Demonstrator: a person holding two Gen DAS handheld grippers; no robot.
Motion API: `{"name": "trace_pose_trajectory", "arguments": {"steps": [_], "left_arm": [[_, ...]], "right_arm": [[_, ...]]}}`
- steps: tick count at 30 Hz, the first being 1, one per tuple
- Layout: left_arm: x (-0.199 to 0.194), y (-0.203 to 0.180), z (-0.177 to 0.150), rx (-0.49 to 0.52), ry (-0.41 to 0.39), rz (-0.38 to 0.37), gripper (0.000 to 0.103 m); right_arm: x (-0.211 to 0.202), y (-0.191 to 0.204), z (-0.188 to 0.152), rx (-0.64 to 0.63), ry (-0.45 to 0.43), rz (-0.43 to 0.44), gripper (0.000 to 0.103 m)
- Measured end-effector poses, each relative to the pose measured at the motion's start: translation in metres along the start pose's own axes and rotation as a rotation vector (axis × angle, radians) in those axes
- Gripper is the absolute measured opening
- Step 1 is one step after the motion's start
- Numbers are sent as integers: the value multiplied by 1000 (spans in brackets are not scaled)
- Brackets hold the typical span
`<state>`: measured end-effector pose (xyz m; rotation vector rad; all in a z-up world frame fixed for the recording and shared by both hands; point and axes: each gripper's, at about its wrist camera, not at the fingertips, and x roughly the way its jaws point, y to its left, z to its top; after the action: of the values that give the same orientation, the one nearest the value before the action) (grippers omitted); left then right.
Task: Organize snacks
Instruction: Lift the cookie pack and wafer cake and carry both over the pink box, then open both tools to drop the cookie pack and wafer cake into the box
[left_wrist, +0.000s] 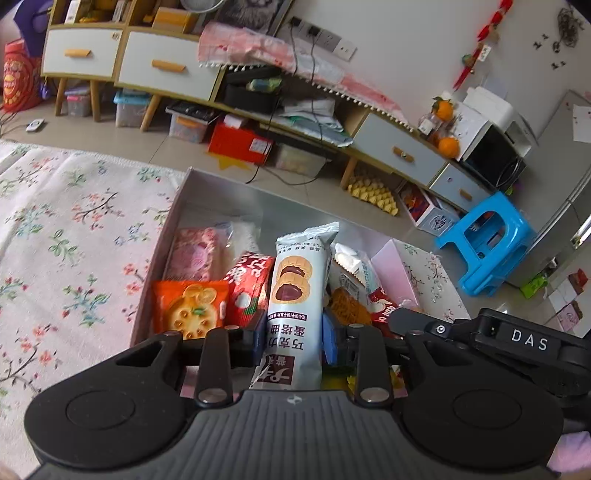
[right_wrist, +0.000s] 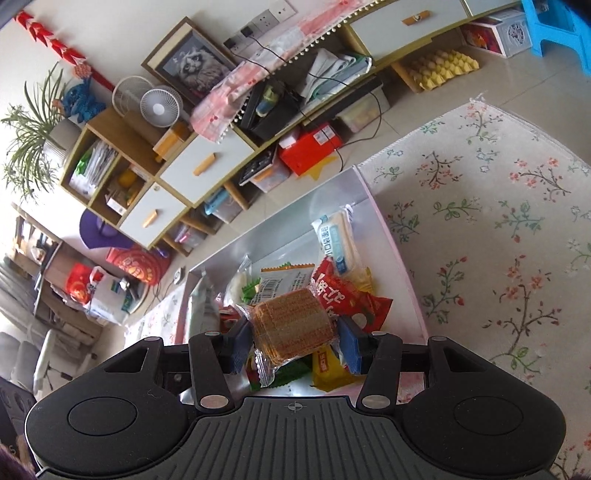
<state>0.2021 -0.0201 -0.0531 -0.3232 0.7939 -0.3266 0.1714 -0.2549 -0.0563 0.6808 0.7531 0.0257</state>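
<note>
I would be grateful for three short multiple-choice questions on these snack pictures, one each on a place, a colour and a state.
1. Where does the orange biscuit packet lie?
A in the pink-walled box
B on the blue plastic stool
C on the floral rug

2. What colour are the left gripper pads?
A yellow
B blue
C white

3. What is the right gripper doing?
A hanging open, with nothing between the jaws
B clamping the clear-wrapped brown cracker stack
C clamping the fan

Answers: 1 A, it lies among the snacks inside the box walls; 2 B, blue pads flank the white chocolate-tart packet; 3 B, both pads press the stack.
</note>
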Motion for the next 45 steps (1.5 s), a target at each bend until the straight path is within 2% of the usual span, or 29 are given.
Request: {"name": "trace_pose_trajectory", "arguments": {"steps": [5, 15, 22, 24, 26, 29, 35, 39, 45], "left_arm": [[7, -2, 1, -5, -15, 4, 27], [11, -1, 0, -35, -23, 0, 28], [10, -5, 1, -21, -26, 29, 29], [8, -6, 1, -17, -33, 43, 31], [5, -9, 2, -6, -33, 56, 32], [0, -12, 2, 11, -35, 72, 43], [-16, -17, 0, 60, -18, 108, 55], [-29, -18, -2, 78, 1, 140, 63], [-54, -19, -7, 129, 29, 176, 81]], "right_arm": [[5, 13, -3, -69, -20, -30, 49], [11, 25, -9, -119, -22, -77, 52], [9, 26, -8, -103, -18, -73, 53], [8, 25, -7, -91, -6, -63, 61], [5, 22, -4, -71, -2, -40, 64], [-1, 22, -2, -51, -8, -18, 67], [-16, 30, 1, -58, -21, 9, 70], [-27, 37, -2, -91, -16, -10, 74], [-46, 42, -9, -113, -2, -35, 82]]}}
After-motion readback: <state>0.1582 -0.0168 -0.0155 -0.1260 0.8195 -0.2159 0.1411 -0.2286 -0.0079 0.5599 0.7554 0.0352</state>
